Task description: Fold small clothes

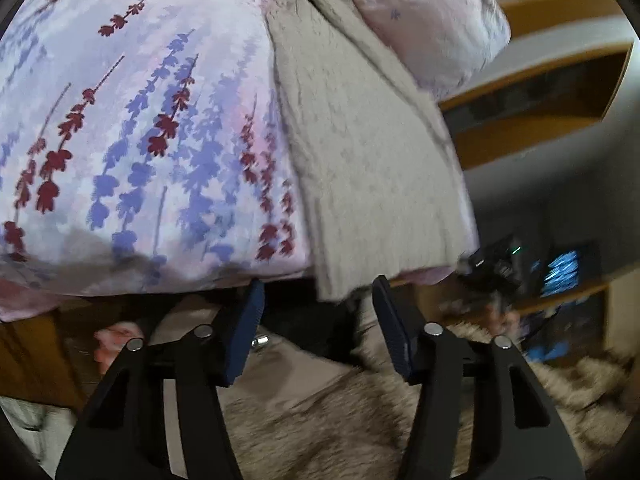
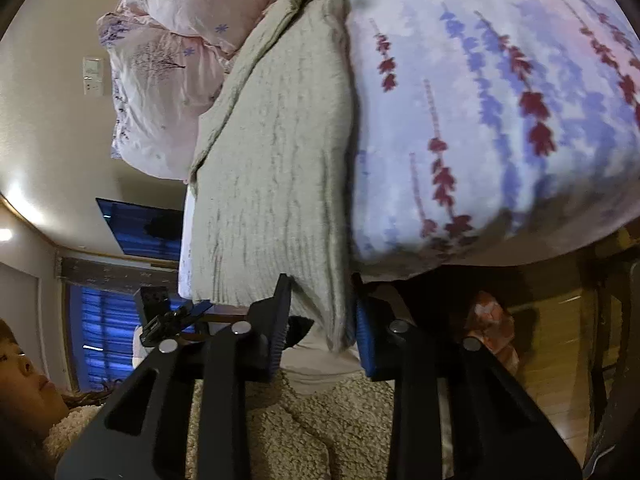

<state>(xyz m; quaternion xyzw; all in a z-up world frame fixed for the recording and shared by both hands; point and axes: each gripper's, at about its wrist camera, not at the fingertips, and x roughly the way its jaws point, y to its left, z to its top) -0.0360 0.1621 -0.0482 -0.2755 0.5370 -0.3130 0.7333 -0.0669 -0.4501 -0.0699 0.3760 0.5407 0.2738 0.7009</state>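
A beige knit garment (image 1: 372, 152) lies in a long strip on the floral bedspread (image 1: 140, 120), its near end hanging at the bed's edge. My left gripper (image 1: 320, 300) is open; the garment's near corner sits just above its right finger, not clamped. In the right wrist view the same garment (image 2: 272, 168) runs away from me, and its near end hangs between my right gripper's (image 2: 324, 320) blue pads (image 2: 362, 340). The jaws stand apart around the cloth and I cannot see whether they pinch it.
A pink crumpled duvet (image 2: 168, 80) lies at the far end of the bed. The other gripper (image 1: 496, 268) shows at the right of the left wrist view. The person's fleece coat (image 2: 320, 432) fills the foreground. Wooden floor (image 2: 552, 340) lies beside the bed.
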